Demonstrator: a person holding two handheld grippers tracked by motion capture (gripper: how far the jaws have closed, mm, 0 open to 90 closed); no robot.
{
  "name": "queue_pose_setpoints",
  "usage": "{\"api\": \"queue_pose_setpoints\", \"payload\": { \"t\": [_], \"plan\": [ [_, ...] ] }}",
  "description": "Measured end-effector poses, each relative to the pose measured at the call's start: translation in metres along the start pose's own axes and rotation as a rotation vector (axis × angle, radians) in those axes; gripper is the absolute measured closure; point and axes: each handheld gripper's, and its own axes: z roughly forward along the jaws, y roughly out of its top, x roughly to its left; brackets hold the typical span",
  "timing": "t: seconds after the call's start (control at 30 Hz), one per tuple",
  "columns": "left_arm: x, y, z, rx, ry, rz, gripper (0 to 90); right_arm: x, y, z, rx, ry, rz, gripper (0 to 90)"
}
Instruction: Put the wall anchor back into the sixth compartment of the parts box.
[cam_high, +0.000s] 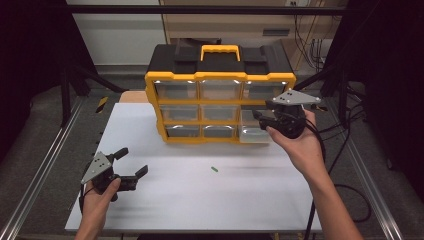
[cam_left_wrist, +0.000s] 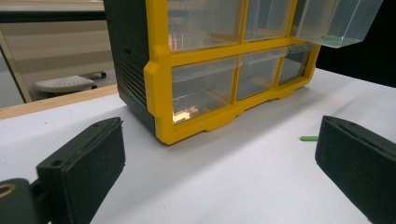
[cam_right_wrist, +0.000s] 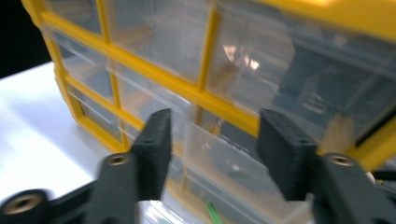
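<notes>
A yellow and black drawer cabinet (cam_high: 220, 75) with clear drawers stands at the back of the white table (cam_high: 200, 200). One clear drawer (cam_high: 252, 132) in its right column is pulled out. In the left gripper view this drawer (cam_left_wrist: 334, 21) holds a small green piece (cam_left_wrist: 329, 37). My right gripper (cam_high: 261, 120) hovers at that drawer, jaws apart. In the right gripper view the drawer (cam_right_wrist: 224, 158) lies just beyond the open right gripper (cam_right_wrist: 215, 126). My left gripper (cam_high: 132, 161) stands open near the front left, holding nothing. A green stick (cam_high: 214, 169) lies loose on the table.
The left gripper view shows the same green stick (cam_left_wrist: 308, 138) ahead of the cabinet's yellow frame (cam_left_wrist: 159, 70), near the right jaw. Metal rails (cam_high: 45, 165) run along both table sides. Cables (cam_high: 345, 150) hang at the right.
</notes>
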Motion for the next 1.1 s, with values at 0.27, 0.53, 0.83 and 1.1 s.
{"api": "queue_pose_setpoints", "payload": {
  "t": [0.27, 0.53, 0.83, 1.1],
  "plan": [
    [0.001, 0.0, -0.001, 0.0, 0.002, -0.001, 1.8, 0.022, 0.009, 0.002, -0.029, 0.04, -0.019, 14.9],
    [0.001, 0.0, -0.001, -0.002, 0.002, -0.001, 1.7, 0.036, 0.014, 0.005, -0.02, 0.054, -0.034, 9.3],
    [0.0, 0.0, -0.001, -0.006, 0.0, -0.001, 1.7, 0.059, 0.016, 0.01, -0.011, 0.084, -0.09, 9.1],
    [0.001, 0.001, -0.001, -0.007, 0.0, 0.0, 1.7, 0.078, 0.011, 0.022, 0.013, 0.126, -0.11, 8.1]
  ]
}}
